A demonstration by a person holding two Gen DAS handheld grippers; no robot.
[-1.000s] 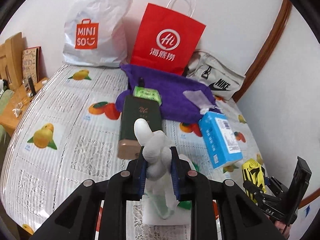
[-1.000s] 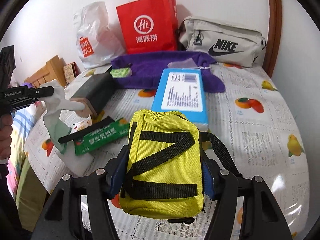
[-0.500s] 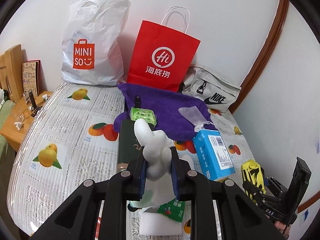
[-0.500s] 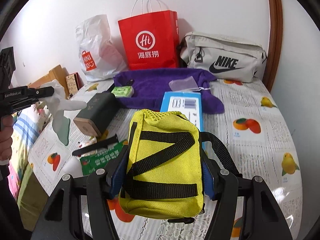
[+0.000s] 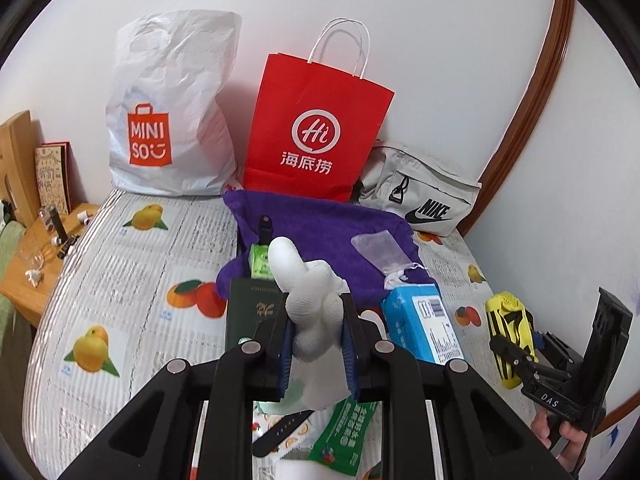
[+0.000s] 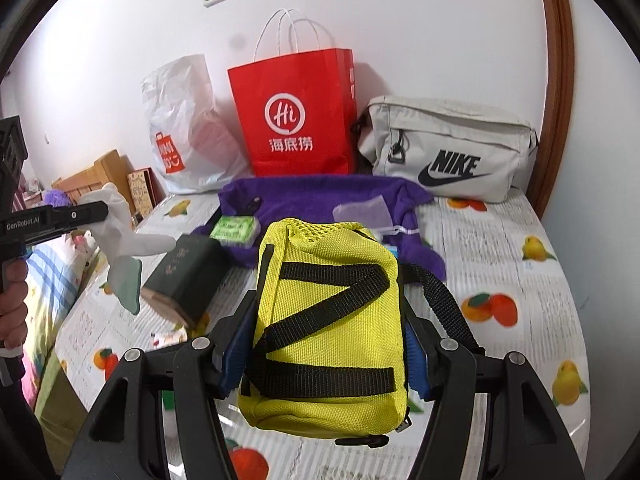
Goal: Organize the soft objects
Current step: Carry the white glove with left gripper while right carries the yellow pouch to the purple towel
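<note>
My left gripper (image 5: 316, 344) is shut on a white work glove (image 5: 308, 296) and holds it up above the table; the glove also shows in the right wrist view (image 6: 120, 232), hanging from that gripper at the left. My right gripper (image 6: 324, 356) is shut on a yellow mesh pouch with black straps (image 6: 328, 328), held above the table; the pouch shows at the right of the left wrist view (image 5: 510, 336). A purple towel (image 5: 320, 232) lies at the back with a clear drawstring pouch (image 5: 380, 248) on it.
On the fruit-print tablecloth (image 5: 120, 280) lie a dark green box (image 5: 248, 312), a blue tissue pack (image 5: 420, 328), a green packet (image 5: 344, 432) and a small green pack (image 5: 260, 260). A Miniso bag (image 5: 168, 112), red paper bag (image 5: 312, 132) and Nike bag (image 5: 420, 200) stand against the wall.
Both grippers have risen and pulled back from the table with their loads; the objects on the table look farther away and lower in both views.
</note>
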